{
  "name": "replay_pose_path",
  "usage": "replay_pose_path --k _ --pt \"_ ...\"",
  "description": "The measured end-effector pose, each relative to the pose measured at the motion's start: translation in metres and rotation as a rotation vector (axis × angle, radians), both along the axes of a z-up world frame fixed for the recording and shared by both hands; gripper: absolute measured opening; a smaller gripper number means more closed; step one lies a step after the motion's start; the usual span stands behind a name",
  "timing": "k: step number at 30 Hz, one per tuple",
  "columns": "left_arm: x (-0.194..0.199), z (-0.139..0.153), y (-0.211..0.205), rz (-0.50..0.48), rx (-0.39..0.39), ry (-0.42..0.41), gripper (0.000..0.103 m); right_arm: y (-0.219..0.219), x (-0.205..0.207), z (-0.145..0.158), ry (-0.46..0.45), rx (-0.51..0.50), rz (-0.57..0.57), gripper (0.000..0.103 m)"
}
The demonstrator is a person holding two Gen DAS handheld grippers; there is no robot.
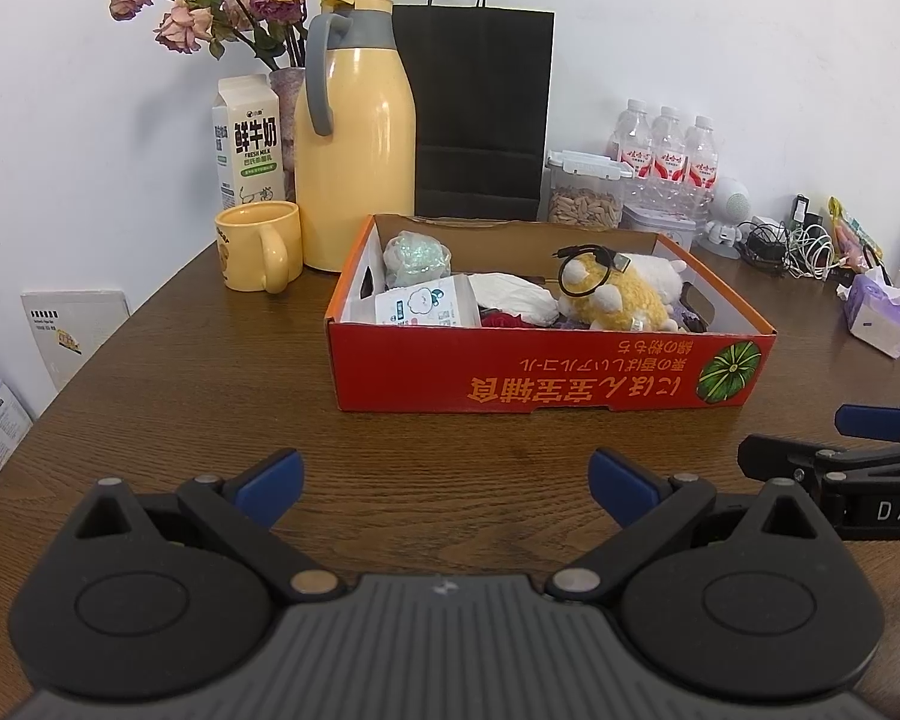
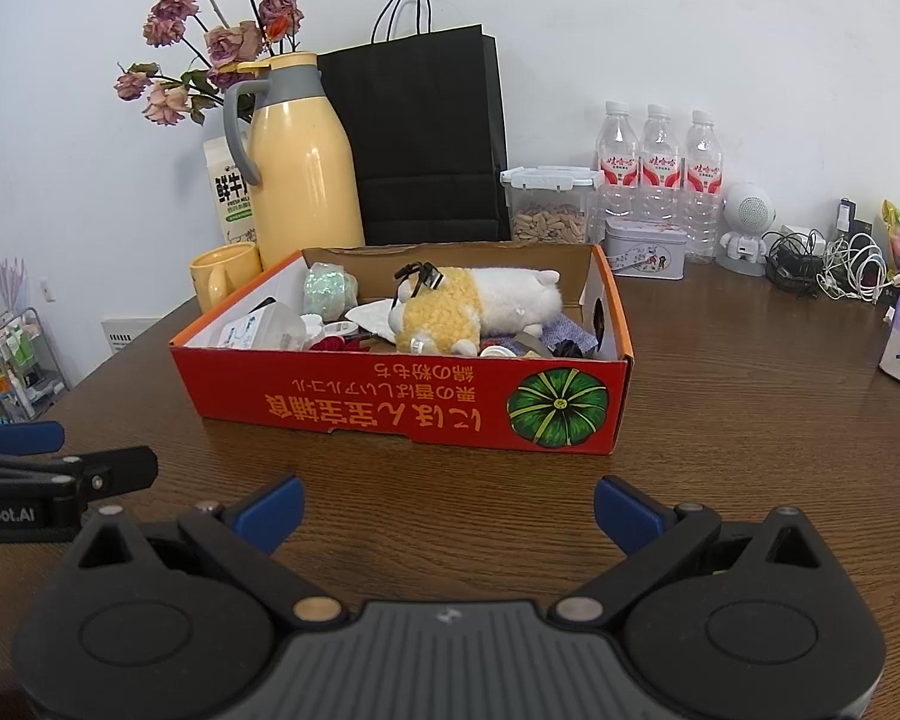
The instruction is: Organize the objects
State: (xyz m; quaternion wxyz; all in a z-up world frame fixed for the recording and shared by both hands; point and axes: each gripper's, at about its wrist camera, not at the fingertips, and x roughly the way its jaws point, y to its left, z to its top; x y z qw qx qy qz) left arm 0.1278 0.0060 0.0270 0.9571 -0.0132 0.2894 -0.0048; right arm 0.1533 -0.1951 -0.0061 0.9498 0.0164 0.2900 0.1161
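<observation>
Nearest in the left wrist view is the left gripper (image 1: 447,483), low over the bare brown table (image 1: 210,384), with its two blue-tipped fingers spread wide and nothing between them. Part of the right gripper (image 1: 810,438) enters from the right edge. Beyond the fingers, in the middle of the table, stands the red cardboard box (image 1: 546,372), open at the top, with yellow characters printed upside down and a green pumpkin picture on the front wall. Inside it lie a yellow and white plush toy (image 1: 624,294) with a black cable loop (image 1: 588,270) resting on it, a white packet (image 1: 426,309) at the front left, a green sparkly bundle (image 1: 417,258) behind that, and a white crumpled cloth (image 1: 516,297) in the middle. Behind the box, toward the far edge, stand a yellow mug (image 1: 258,246), a yellow thermos jug (image 1: 357,132), a milk carton (image 1: 249,141), a black paper bag (image 1: 477,114) and a clear container of seeds (image 1: 585,195).

Closest in the right wrist view is the right gripper (image 2: 450,510), also with its fingers wide apart and empty. The left gripper (image 2: 60,462) shows at the left edge. Here the box (image 2: 390,402) stands a little turned, its pumpkin picture at the front right corner. The plush toy (image 2: 480,306) lies across the middle, the green bundle (image 2: 330,294) at the back left, and several small things lie around the toy that I cannot identify. Three water bottles (image 2: 660,168) and a small tin (image 2: 645,249) stand near the far edge.
</observation>
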Motion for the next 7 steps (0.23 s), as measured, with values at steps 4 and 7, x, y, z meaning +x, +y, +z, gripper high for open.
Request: replay_pose_path --k 4,7 --pt "0.0022 -0.0004 0.002 0.015 -0.003 0.006 0.103 0.0002 -0.0002 -0.0026 0.003 -0.003 -0.001 0.103" --pt "0.0034 -0.0015 0.0055 0.023 -0.023 0.012 0.103 0.0003 -0.0002 -0.0027 0.003 -0.003 -0.001 0.103"
